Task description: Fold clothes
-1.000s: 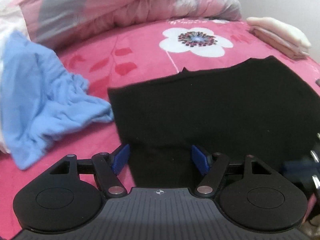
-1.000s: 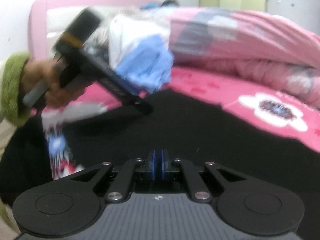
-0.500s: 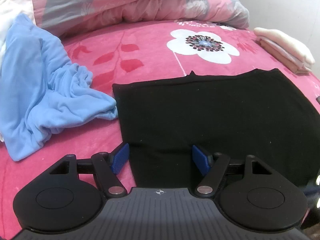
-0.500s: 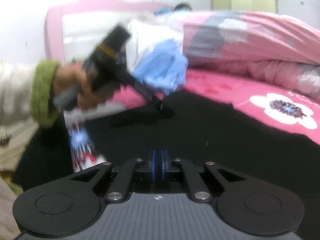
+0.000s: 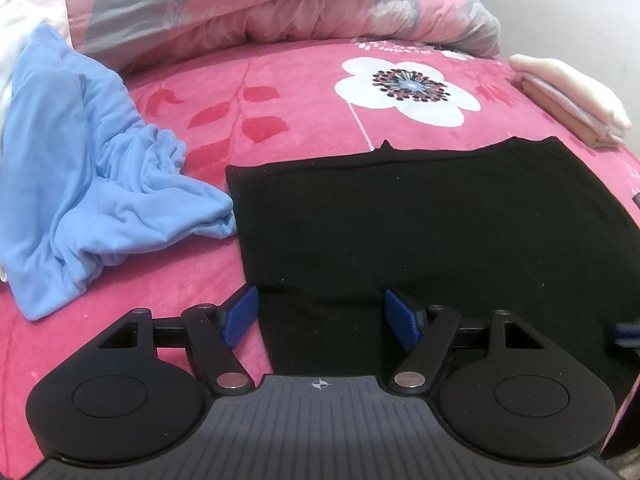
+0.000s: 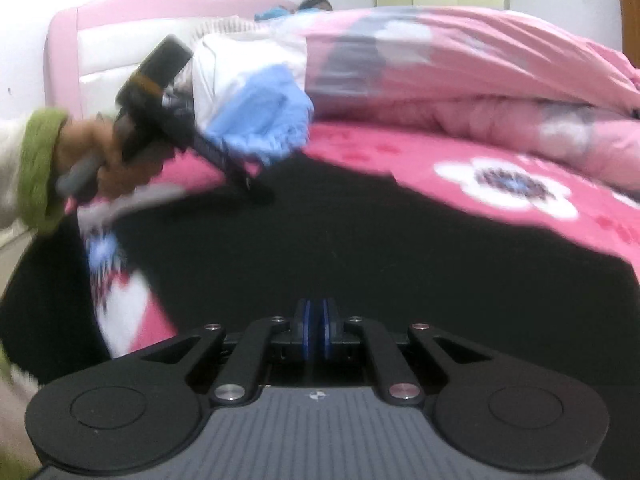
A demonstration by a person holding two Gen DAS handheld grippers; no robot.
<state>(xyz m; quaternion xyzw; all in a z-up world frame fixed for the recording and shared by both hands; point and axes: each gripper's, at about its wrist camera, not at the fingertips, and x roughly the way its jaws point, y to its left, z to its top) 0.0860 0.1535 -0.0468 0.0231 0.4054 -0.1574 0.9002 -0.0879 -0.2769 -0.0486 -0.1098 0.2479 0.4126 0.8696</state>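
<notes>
- You're working on a bed [image 5: 280, 92] covered in a pink floral sheet.
- The black garment [image 5: 420, 216] lies flat on it.
- A crumpled blue garment [image 5: 92, 168] touches its left edge.
- Folded cream clothes [image 5: 572, 96] sit far right.
- A bunched pink quilt [image 5: 280, 4] lies behind.

Our two matching black handheld grippers

We are carrying a left gripper [image 5: 320, 312] and a right gripper [image 6: 316, 328] with ribbed grey housings, round black discs at each side, black link arms with silver screws, blue ribbed finger pads [image 5: 240, 316] and a small crosshair mark; we are wearing a cream sleeve [image 6: 10, 176] with a green knitted cuff [image 6: 38, 168].
</notes>
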